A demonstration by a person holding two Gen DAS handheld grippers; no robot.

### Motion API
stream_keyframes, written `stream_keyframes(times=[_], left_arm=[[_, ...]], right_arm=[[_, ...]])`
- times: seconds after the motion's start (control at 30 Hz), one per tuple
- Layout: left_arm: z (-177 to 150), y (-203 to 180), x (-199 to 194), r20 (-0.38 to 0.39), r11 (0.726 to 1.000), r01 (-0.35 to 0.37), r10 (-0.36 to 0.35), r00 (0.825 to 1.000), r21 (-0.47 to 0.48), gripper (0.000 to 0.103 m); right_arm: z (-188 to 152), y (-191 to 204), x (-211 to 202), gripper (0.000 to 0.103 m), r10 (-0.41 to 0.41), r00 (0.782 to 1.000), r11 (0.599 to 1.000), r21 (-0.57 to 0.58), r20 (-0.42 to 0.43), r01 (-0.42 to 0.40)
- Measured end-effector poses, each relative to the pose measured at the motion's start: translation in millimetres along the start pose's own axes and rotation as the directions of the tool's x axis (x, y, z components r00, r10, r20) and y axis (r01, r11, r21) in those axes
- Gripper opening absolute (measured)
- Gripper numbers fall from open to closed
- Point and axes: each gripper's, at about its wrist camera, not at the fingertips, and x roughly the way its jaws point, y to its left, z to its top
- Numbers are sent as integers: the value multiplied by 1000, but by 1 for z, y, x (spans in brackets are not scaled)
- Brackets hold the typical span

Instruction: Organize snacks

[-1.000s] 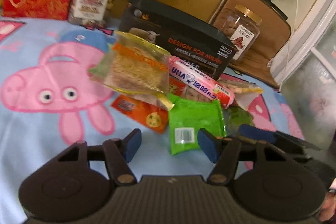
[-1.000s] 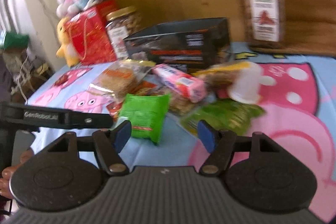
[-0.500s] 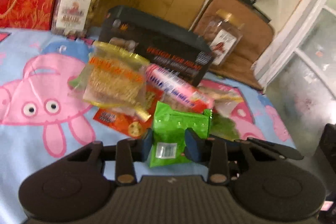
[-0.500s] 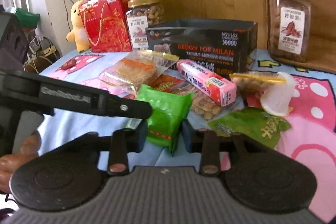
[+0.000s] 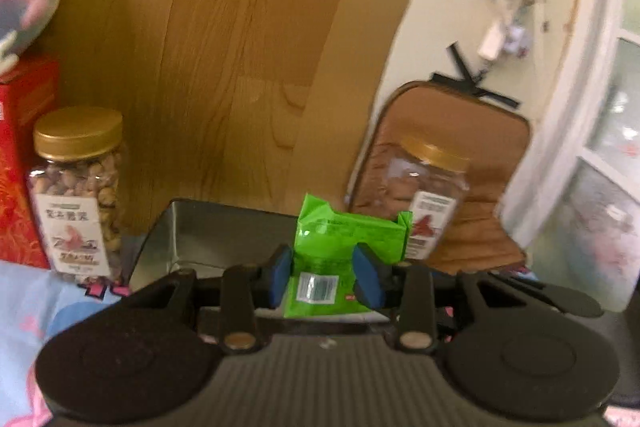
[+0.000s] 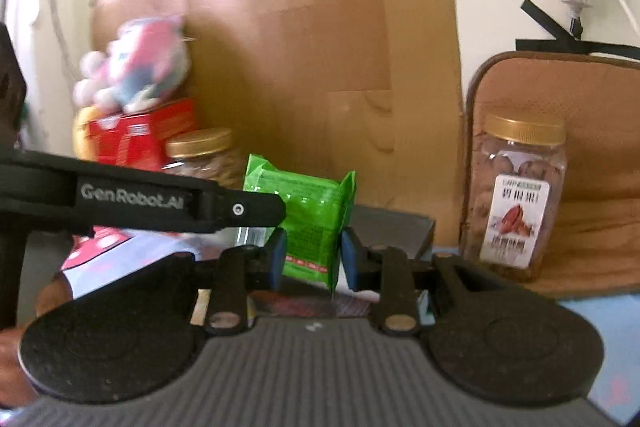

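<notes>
Two hand-held grippers pinch one green snack packet (image 5: 347, 255) between them, each on its own end. The left hand-held gripper (image 5: 322, 281) has its blue pads (image 5: 280, 277) pressed against the packet's near end, beside the white barcode patch. The right hand-held gripper (image 6: 313, 259) clamps the packet (image 6: 310, 223) by its folded side seam, so it stands up on edge. In the right wrist view the left hand-held gripper's black finger (image 6: 192, 205) crosses in from the left and reaches the packet.

Held clear of the pile, the packet hangs in front of and above the open black box (image 5: 216, 239), whose far corner (image 6: 400, 231) also shows behind it. Far left, a gold-lidded peanut jar (image 5: 78, 195) stands beside a red box (image 5: 20, 163). Far right, a second gold-lidded nut jar (image 6: 516, 203) leans against a brown cushion (image 6: 592, 155). Behind everything rises a wooden headboard (image 5: 248, 67), with a plush toy (image 6: 136, 67) sitting on the red box (image 6: 140, 135).
</notes>
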Motion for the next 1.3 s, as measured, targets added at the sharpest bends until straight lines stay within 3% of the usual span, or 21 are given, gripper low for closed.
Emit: stream_keyframes(times=[0.13, 0.2, 0.3, 0.37, 0.47, 0.53, 0.63, 0.73, 0.8, 0.9, 1.07, 1.17, 1.3], left_arm=[[-6, 5, 32, -90, 998, -60, 59, 994, -1, 35], [-11, 9, 35, -109, 998, -69, 67, 992, -15, 40], [-14, 19, 8, -90, 998, -51, 48, 995, -33, 40], [-18, 38, -27, -23, 996, -14, 13, 1000, -83, 41], [-46, 74, -75, 39, 983, -74, 81, 996, -166, 41], [-66, 93, -81, -13, 970, -98, 98, 995, -222, 41], [-88, 111, -71, -100, 951, -142, 119, 988, -274, 41], [-97, 124, -65, -113, 936, -105, 71, 991, -336, 44], [-96, 121, -62, -111, 940, -83, 49, 993, -331, 41], [-96, 112, -62, -122, 948, -48, 10, 992, -314, 33], [-115, 101, -89, -134, 953, -57, 18, 991, -297, 31], [-132, 96, -118, -138, 953, -34, -8, 990, -302, 31], [-162, 87, -147, -172, 944, -30, -29, 985, -329, 31]], right_arm=[[-10, -3, 26, 35, -47, 997, 999, 5, -61, 48], [-16, 0, 25, 38, -65, 996, 998, 2, -67, 65], [-22, 9, 11, 41, -95, 995, 995, -26, -35, 94], [-24, 12, -7, 41, -107, 994, 994, -23, 5, 107], [-38, 11, -38, 43, -13, 999, 997, 72, 33, 11], [-53, 21, -43, 43, 77, 997, 994, 83, -7, -76], [-72, 44, -24, 44, 181, 977, 982, 69, -114, -174], [-84, 62, -8, 49, 207, 965, 978, 60, -161, -199], [-87, 70, 0, 49, 210, 962, 977, 52, -174, -204], [-85, 76, 0, 37, 239, 953, 971, 57, -187, -232], [-86, 92, -16, 32, 226, 951, 973, 6, -209, -230], [-91, 92, -36, 31, 286, 929, 958, 43, -234, -284], [-100, 88, -62, 31, 387, 880, 922, 89, -276, -378]])
